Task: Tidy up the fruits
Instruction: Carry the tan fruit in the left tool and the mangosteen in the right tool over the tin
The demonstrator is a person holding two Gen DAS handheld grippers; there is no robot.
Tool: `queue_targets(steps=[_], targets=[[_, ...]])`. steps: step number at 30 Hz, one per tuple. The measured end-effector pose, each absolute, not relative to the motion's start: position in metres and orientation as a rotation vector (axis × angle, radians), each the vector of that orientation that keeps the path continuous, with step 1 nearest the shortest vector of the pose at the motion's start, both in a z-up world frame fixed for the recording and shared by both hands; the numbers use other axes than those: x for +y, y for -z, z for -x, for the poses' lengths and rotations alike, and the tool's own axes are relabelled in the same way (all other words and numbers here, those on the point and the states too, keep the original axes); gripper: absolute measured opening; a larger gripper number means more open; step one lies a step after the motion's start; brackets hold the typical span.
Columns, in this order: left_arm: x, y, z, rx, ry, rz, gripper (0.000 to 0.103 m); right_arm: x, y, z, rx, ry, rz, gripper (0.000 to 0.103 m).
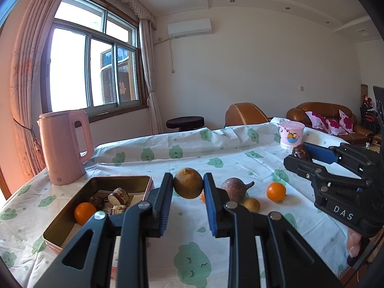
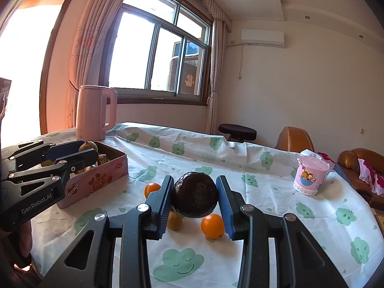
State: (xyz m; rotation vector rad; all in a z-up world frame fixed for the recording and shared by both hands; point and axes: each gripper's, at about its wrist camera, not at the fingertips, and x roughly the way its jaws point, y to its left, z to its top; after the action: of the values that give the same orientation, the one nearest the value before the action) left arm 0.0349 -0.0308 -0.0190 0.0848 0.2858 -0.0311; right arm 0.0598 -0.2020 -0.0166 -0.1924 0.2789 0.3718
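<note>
Holding one fruit in each claw above the cloud-print tablecloth (image 1: 168, 148).

My left gripper (image 1: 188, 183) pinches a brownish-yellow round fruit (image 1: 188, 183) at frame centre, just right of the pink tin (image 1: 55, 228) at lower left, which holds an orange (image 1: 84, 213). My right gripper (image 2: 195, 195) clamps a dark brown fruit (image 2: 196, 194); below it, loose on the cloth, lie two oranges (image 2: 212, 226) and a small yellow-brown fruit (image 2: 174, 220).

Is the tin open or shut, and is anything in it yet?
Open: the tin has no lid on, and its inside shows. It is partly filled, with an orange and some brown pieces on its floor.
</note>
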Motion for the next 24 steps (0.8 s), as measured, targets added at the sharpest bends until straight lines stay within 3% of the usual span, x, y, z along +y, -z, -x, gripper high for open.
queue_targets(steps=[24], targets=[[0.039,0.017,-0.045,0.351,-0.127,-0.043,0.027,-0.120,-0.011,-0.075,0.266,-0.531,0.285,0.039]])
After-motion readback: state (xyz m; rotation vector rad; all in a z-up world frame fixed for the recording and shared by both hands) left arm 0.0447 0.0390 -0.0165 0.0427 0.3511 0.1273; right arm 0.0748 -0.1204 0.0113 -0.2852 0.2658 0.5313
